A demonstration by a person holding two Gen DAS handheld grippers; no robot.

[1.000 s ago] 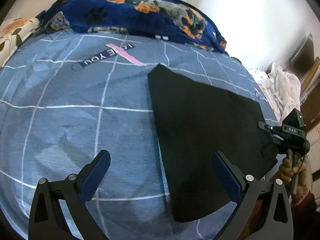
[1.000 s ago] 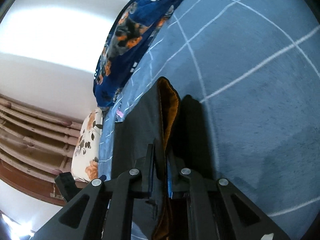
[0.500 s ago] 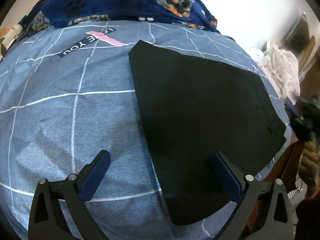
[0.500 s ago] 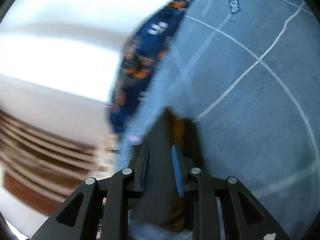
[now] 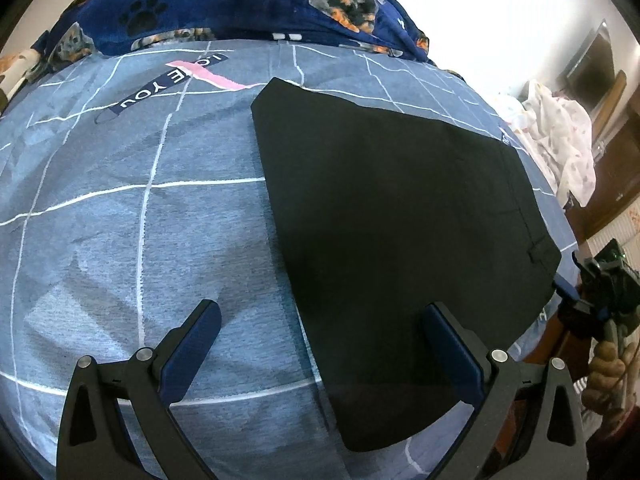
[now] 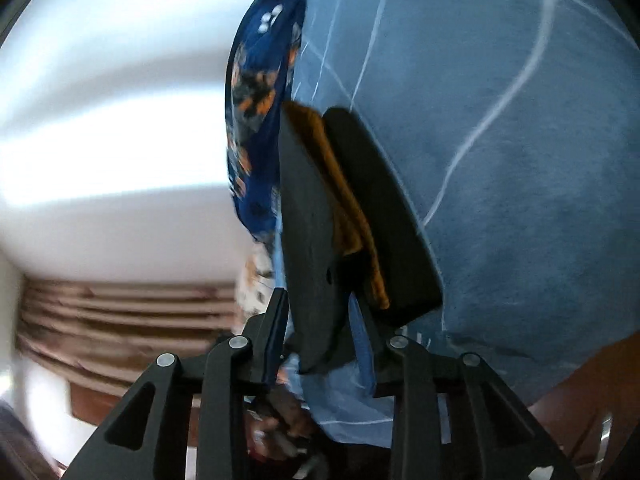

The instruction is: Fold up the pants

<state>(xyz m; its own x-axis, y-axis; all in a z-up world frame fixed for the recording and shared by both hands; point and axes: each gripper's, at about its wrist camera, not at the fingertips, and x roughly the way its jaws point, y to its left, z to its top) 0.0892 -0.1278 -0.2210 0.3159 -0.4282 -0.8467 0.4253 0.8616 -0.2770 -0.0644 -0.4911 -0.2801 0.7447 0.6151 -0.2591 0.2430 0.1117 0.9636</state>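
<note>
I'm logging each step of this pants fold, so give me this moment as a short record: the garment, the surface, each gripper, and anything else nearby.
garment: black folded pants, lying flat, orange-brown lining showing at the waist end
surface: blue bedsheet with white grid lines
left gripper: open, above the sheet and the pants' near edge, holding nothing
right gripper: jaws have just been opening; pants' edge between them, pads not pressing
nearby: dark blue dog-print blanket at the far edge; white cloth pile beside the bed
</note>
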